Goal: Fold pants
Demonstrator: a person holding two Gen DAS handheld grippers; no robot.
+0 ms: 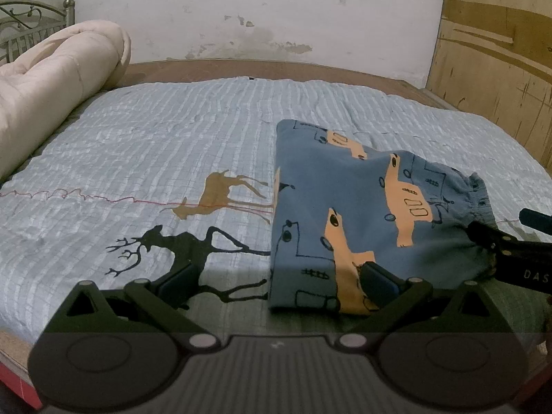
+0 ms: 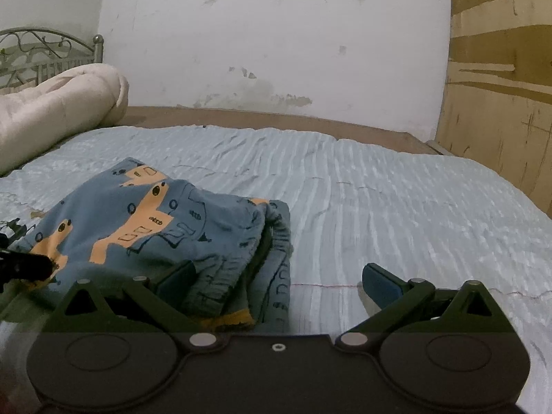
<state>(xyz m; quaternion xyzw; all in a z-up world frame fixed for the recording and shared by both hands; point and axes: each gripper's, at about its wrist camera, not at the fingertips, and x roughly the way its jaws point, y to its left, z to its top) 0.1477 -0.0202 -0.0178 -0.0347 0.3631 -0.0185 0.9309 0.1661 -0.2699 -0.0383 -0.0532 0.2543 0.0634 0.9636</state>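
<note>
2 grippers, left [image 1: 276, 281] and right [image 2: 276, 281], both spread and holding nothing, flank folded pants [image 1: 348, 207] lying on the bed [image 1: 155, 145]; advice: press layers flat, square edges, tuck waistband.

I see the pants [image 1: 348, 214] folded into a thick blue bundle (orange vehicle prints on it), lying on the striped bedspread [image 1: 155, 145], waistband toward the right.

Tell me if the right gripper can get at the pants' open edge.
Probably yes. The right gripper hangs open right over the layered edge of the pants, with nothing lying between; the left gripper is at the far side.
</note>
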